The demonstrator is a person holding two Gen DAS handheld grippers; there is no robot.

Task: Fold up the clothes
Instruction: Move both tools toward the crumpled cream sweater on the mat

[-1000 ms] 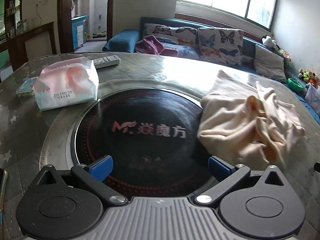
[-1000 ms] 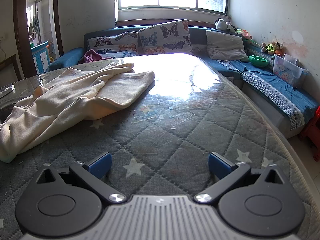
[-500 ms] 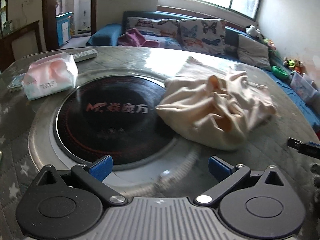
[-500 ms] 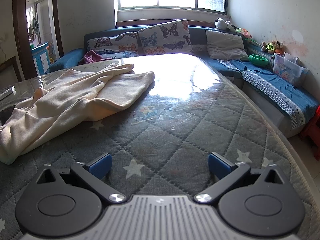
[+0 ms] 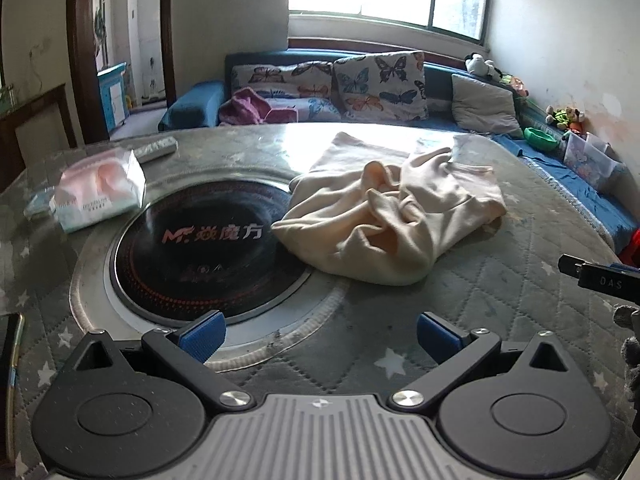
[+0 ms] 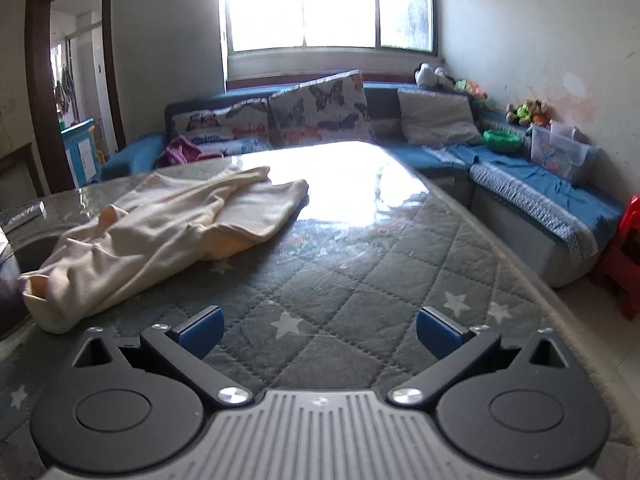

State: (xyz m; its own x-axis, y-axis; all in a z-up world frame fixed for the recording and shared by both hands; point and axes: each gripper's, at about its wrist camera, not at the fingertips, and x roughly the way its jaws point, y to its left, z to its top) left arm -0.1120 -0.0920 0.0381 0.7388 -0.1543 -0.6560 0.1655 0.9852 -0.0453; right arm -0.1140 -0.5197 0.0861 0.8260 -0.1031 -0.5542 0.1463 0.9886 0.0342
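Living room, quilted tabletop (image 5: 500, 312) under clear cover, round hob (image 5: 204, 248) inset. One cream garment (image 5: 392, 216) lying crumpled mid-tabletop, near edge overlapping the hob rim. Left tool (image 5: 318, 336) wide, empty, aimed at the garment but well short of it. Right tool (image 6: 318, 330) wide, empty, garment off to its left. Likely approach step, nothing folded yet; next: close in, pinch two edges, spread flat. Also one tissue pack (image 5: 98, 196), one remote (image 5: 156, 148).

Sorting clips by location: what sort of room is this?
Likely a home living room: a sofa with butterfly cushions under a window, and a table holding a crumpled garment.
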